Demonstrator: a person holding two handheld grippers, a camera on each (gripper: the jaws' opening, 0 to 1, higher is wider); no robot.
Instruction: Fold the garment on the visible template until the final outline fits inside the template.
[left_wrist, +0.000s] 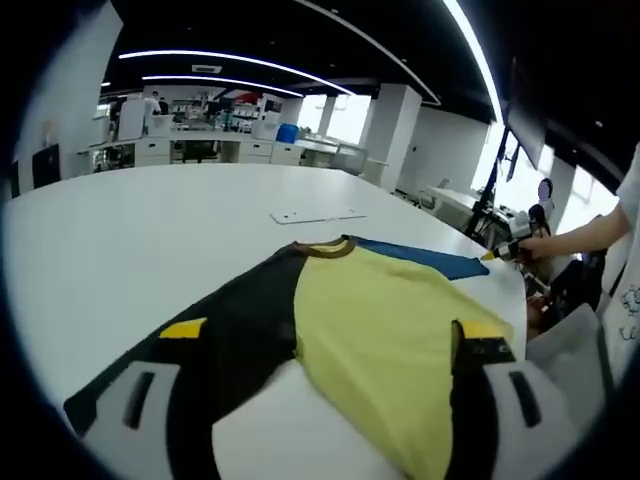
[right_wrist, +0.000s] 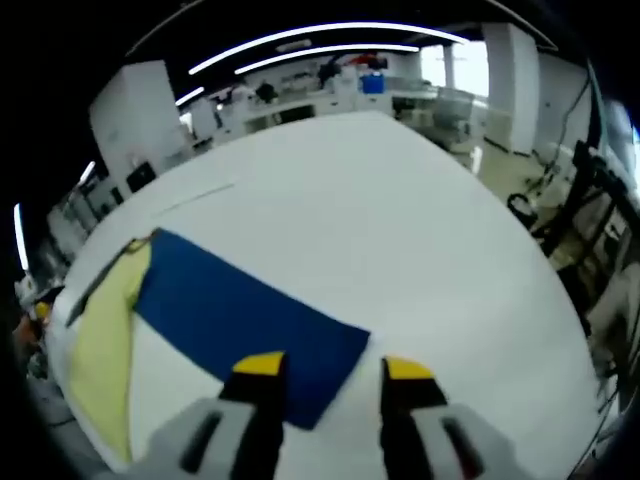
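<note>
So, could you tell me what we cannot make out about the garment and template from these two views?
- Left gripper view: the garment is cut off by the lower edge and covered by the left gripper; hem unseen.
- Right gripper view: the right gripper hides the blue sleeve end.
- The template outline on the table cannot be made out.

Bare table (right_wrist: 380, 220) beyond garment (left_wrist: 380, 320)

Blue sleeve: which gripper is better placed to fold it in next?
Right. The right gripper hangs open right at the blue sleeve's end, while the left gripper sits over the shirt's yellow and black body.
</note>
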